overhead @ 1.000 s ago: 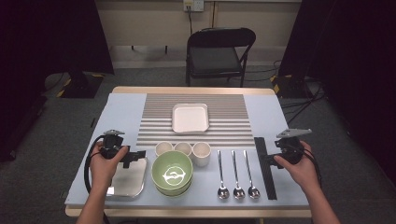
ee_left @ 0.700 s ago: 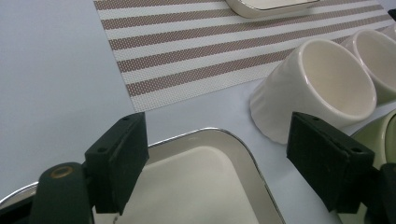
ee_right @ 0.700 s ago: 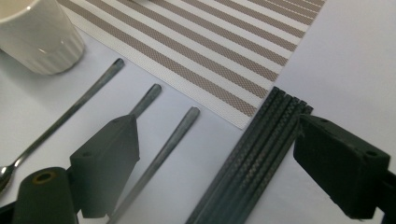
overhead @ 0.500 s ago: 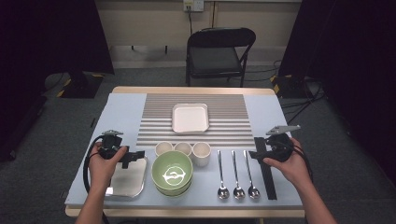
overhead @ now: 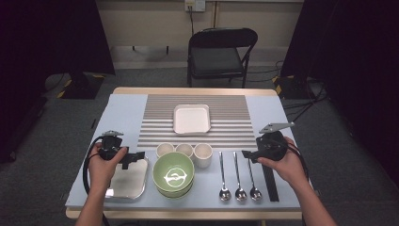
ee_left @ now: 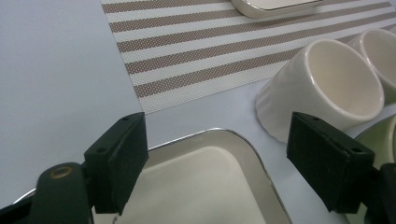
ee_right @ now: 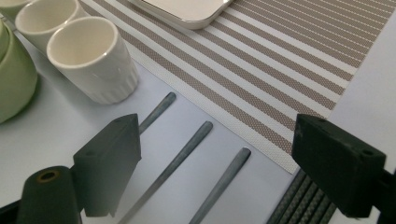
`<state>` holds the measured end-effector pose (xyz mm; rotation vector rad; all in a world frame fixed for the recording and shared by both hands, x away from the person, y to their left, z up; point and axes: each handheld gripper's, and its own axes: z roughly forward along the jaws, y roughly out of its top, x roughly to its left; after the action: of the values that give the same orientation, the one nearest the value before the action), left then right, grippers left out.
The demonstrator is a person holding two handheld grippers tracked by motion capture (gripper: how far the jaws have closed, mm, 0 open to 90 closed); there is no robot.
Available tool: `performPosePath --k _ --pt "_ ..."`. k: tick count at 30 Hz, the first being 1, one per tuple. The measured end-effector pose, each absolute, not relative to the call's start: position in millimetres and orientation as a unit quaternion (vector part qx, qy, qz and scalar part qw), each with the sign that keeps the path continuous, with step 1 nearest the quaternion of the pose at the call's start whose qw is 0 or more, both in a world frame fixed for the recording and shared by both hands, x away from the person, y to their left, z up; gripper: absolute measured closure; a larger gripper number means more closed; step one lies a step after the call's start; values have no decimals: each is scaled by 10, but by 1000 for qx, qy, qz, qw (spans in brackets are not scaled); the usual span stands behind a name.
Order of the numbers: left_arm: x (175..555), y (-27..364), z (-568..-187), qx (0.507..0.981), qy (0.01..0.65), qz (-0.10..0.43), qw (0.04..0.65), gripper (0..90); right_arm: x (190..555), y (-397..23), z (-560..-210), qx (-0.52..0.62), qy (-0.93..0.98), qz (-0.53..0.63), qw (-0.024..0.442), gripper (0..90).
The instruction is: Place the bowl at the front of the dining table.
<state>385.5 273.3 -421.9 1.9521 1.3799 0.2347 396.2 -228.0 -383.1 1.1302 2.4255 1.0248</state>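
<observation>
A black folding chair (overhead: pixel 221 52) stands just beyond the far edge of the table (overhead: pixel 117 113) on a grey carpeted floor (overhead: pixel 42 141), before a pale wall (overhead: pixel 150 19) with a socket (overhead: pixel 194 4) — dark curtains (overhead: pixel 51 33) hang at both sides — cables (overhead: pixel 306 101) trail on the right.

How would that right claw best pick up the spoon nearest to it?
Probably by the thin handle of the rightmost spoon, coming straight down with the right gripper and its open jaws either side. The spoon lies flat, with the neighbouring spoon close beside it.

Left gripper (overhead: pixel 134 157) over the steel tray (overhead: pixel 127 184); right gripper (overhead: pixel 248 154) near three spoons (overhead: pixel 240 176) (green bowl (overhead: pixel 174 172) between).
</observation>
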Motion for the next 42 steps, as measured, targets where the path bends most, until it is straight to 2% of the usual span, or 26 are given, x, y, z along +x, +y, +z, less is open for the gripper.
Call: performPosePath --k 3,42 --pt "3852 2724 -4218 757 536 89 363 204 3969 -2233 -3798 386 840 356 134 170" --pt "3847 2736 -4194 760 526 88 372 204 4016 -1651 -3606 333 860 371 111 170"
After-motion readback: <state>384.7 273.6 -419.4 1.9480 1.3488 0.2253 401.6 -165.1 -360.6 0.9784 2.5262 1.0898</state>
